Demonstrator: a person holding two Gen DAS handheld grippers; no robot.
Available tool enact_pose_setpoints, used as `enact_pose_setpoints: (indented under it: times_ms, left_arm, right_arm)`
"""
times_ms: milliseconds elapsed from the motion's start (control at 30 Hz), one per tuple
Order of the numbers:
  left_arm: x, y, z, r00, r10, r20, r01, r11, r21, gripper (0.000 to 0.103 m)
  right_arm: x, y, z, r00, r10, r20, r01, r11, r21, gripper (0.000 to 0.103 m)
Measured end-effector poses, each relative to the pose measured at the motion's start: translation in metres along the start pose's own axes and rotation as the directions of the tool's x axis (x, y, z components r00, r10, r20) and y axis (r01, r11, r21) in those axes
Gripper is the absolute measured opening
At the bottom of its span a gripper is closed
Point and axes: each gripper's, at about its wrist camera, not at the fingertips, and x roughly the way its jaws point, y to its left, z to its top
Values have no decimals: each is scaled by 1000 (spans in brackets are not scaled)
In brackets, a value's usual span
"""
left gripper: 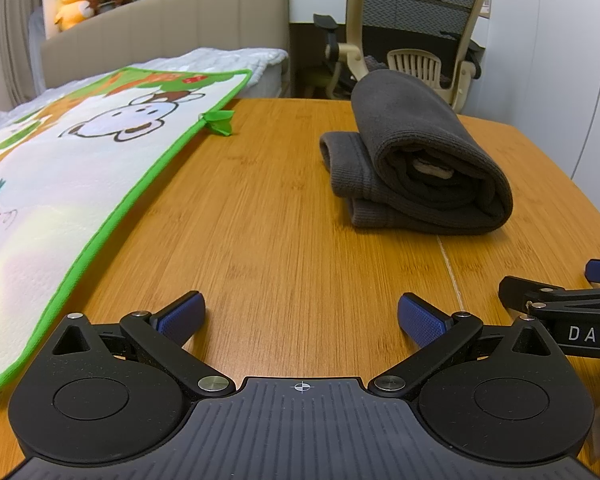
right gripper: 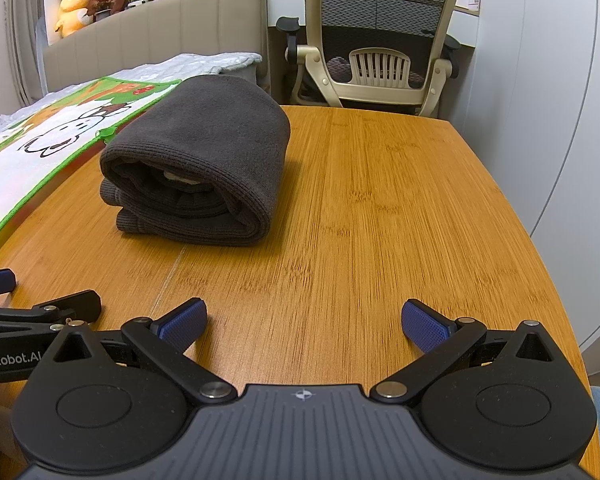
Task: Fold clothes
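Grey folded garment (left gripper: pixel 416 160) on table (left gripper: pixel 280 220), pale inner patch indistinct, tongs (left gripper: pixel 300 316) spread

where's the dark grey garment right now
The folded dark grey garment lies on the wooden table, right of the cartoon mat, ahead of both open grippers.

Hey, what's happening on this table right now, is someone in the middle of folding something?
A person is holding a two-finger claw in each hand over a wooden table. The left claw and the right claw are both open and hold nothing. A dark grey knit garment lies folded into a thick bundle on the table, apart from both claws. A cartoon-print mat with a green border lies beside it along the table's left edge. The folding looks done, or nearly so.
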Motion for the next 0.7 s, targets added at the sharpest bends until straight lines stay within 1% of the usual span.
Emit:
enact_pose_setpoints:
  times_ms: [700]
  left_arm:
    - [0,1,1,1000,-19,-8,20,1000,17,103]
  right_arm:
    - [1,-1,1,1000,0,0,0,1000,0,103]
